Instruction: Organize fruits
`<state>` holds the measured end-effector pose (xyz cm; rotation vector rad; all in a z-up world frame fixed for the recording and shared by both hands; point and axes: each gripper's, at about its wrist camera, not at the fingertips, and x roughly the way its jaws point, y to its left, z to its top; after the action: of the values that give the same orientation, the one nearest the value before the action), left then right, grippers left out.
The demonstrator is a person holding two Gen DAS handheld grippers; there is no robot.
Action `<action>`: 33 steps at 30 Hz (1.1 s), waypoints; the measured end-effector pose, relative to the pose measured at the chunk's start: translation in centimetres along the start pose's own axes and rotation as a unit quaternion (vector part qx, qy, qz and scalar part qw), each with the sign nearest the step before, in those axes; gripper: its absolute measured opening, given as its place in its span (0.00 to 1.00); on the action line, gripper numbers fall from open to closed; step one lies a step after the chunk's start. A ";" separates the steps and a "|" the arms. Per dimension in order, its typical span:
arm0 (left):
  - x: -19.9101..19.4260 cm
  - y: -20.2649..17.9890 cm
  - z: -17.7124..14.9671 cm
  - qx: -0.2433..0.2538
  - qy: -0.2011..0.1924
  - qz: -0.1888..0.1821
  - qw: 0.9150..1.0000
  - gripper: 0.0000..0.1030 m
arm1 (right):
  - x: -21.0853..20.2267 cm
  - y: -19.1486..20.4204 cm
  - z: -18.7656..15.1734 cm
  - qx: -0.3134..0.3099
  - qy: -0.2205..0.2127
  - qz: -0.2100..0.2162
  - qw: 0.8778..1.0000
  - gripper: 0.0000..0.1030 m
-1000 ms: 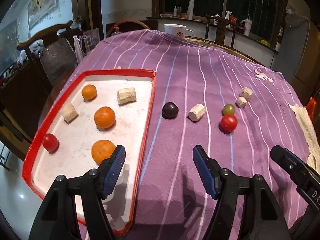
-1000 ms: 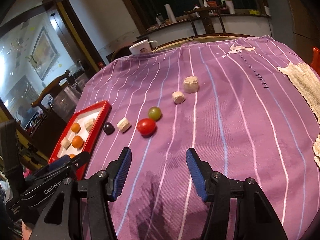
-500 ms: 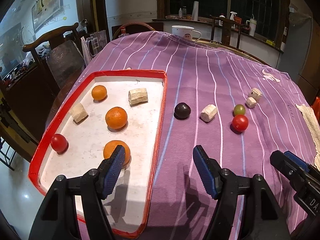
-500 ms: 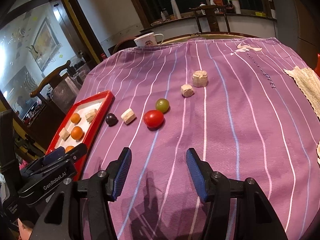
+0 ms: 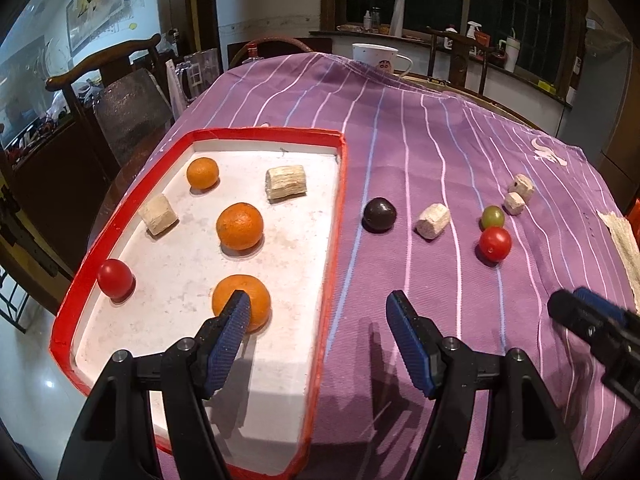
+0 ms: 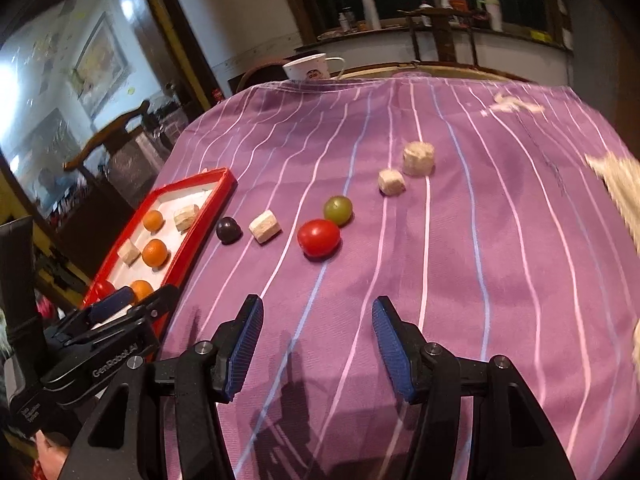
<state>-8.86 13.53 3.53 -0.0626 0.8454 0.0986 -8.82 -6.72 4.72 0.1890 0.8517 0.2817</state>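
A red-rimmed white tray (image 5: 340,200) (image 6: 200,236) holds three oranges (image 5: 239,225), a small red tomato (image 5: 115,278) and two pale chunks (image 5: 286,182). On the purple striped cloth lie a dark plum (image 5: 379,214) (image 6: 228,230), a pale chunk (image 5: 433,221) (image 6: 264,226), a green grape (image 5: 492,217) (image 6: 337,210), a red tomato (image 5: 495,243) (image 6: 319,238) and two more pale chunks (image 5: 520,194) (image 6: 418,158). My left gripper (image 5: 318,304) hangs open over the tray's right rim, its left finger in front of the nearest orange. My right gripper (image 6: 318,308) is open and empty, short of the red tomato.
A white mug (image 5: 374,55) (image 6: 310,67) stands at the table's far edge. A cream towel (image 5: 622,236) (image 6: 620,188) lies at the right edge. Wooden chairs (image 5: 120,92) stand to the left, a counter with bottles behind.
The left view has shifted so the tray and fruits sit further right and nearer. The right gripper has rolled and drifted; the red tomato now lies closer ahead. Both jaws keep their width.
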 end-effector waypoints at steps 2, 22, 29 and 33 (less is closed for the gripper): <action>0.1 0.4 0.1 -0.007 0.000 -0.001 1.000 0.68 | 1.0 0.0 1.4 -0.025 0.019 0.001 0.999 0.60; 0.8 -2.3 3.4 0.053 0.000 -0.088 0.995 0.69 | 9.0 1.2 4.3 -0.105 0.041 0.000 0.994 0.37; 2.9 -5.9 5.7 0.113 0.015 -0.119 0.986 0.69 | 7.8 -0.8 4.0 -0.063 0.047 0.023 0.997 0.37; 5.0 -7.9 6.7 0.156 0.027 -0.133 0.978 0.62 | 6.8 -1.9 3.6 -0.040 0.046 0.036 0.998 0.37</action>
<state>0.29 6.64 4.33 0.1170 0.8908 -0.2884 -1.49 -6.53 1.67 0.1335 0.9234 0.3931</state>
